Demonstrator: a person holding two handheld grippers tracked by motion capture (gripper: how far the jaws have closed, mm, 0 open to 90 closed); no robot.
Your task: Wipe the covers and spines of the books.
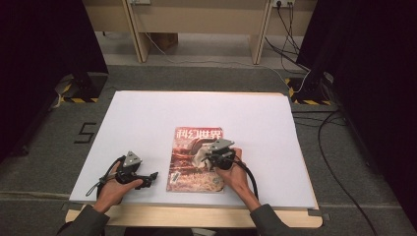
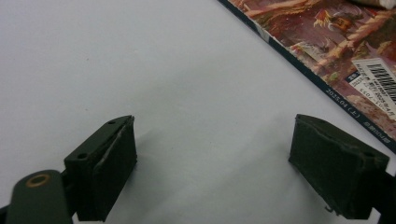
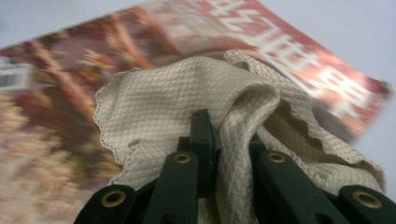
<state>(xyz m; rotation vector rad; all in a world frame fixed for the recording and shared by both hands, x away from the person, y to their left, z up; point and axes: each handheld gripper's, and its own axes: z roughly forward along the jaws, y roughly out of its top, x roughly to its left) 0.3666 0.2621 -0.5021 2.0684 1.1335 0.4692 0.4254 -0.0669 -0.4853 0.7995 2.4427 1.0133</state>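
Cream cloth (image 3: 187, 102), pinched by right fingers (image 3: 219, 140), hides magazine (image 1: 189, 167) centre; left fingers (image 2: 112, 163) spread

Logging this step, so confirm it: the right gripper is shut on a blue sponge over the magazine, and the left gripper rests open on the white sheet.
One detail is wrong: the right gripper is shut on a cream waffle-weave cloth, as the right gripper view shows. It is over the magazine; the left gripper is open on the white sheet.

A white-covered table (image 1: 147, 123) bears a magazine (image 1: 189, 172).
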